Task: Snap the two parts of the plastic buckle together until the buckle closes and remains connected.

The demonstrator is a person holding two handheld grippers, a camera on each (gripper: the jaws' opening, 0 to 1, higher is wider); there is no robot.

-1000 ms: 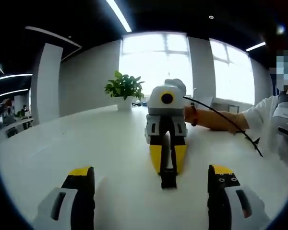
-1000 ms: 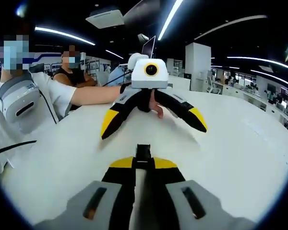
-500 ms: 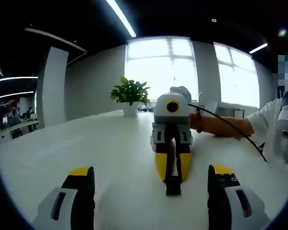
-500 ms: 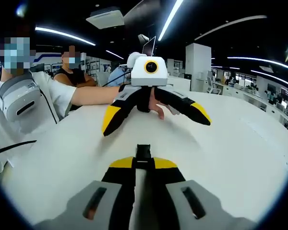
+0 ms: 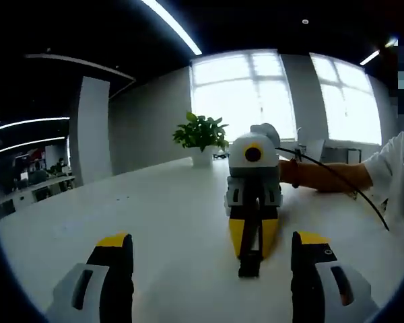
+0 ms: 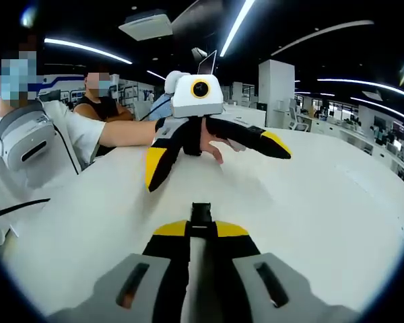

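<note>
Right tongs [image 6: 202, 232] clamped on buckle piece [image 6: 201, 214], its length pointing forward.

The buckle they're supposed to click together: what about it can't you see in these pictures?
- Right gripper view: the right tongs are shut on a black buckle piece; the jaws cover most of it.
- Left gripper view: that black buckle piece is too small to tell which half.
- Left tongs stand open, empty; the other half isn't identifiable on the table.
</note>
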